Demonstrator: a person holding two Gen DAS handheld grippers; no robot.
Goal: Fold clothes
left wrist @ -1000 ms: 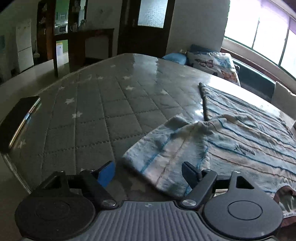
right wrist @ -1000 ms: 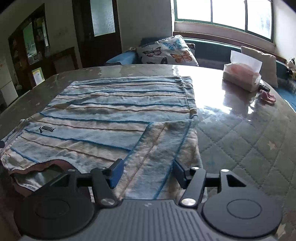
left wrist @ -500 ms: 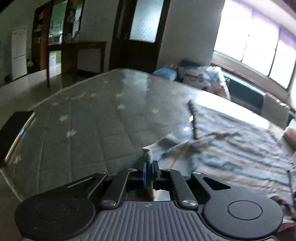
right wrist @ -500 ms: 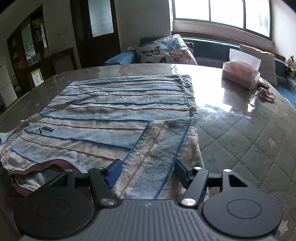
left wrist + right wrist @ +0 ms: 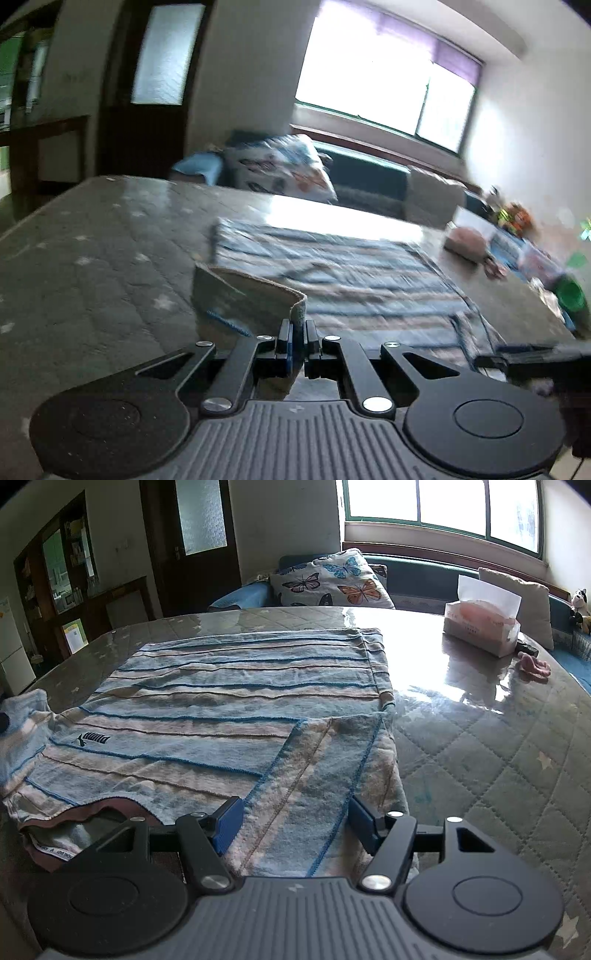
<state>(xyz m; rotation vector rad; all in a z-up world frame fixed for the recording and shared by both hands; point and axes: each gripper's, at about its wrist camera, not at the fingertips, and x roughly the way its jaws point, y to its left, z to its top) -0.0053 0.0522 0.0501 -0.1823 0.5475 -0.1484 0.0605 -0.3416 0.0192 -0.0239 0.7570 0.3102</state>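
On table (image 5: 480, 738) | left gripper (image 5: 298, 332) pinching raised sleeve (image 5: 251, 295) | right gripper (image 5: 293, 819) agape

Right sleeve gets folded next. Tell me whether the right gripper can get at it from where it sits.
Probably yes. The right gripper is open with the folded-in sleeve lying flat between its fingers, nothing on top. The left gripper, shut on the other sleeve, is well clear.

Your left gripper (image 5: 298, 334) and right gripper (image 5: 293, 821) look alike: matte black linkage arms, silver screw heads at the pivots, round black discs on both sides, a grey ribbed housing nearest the camera, and blue pads (image 5: 229, 821) on the fingers.
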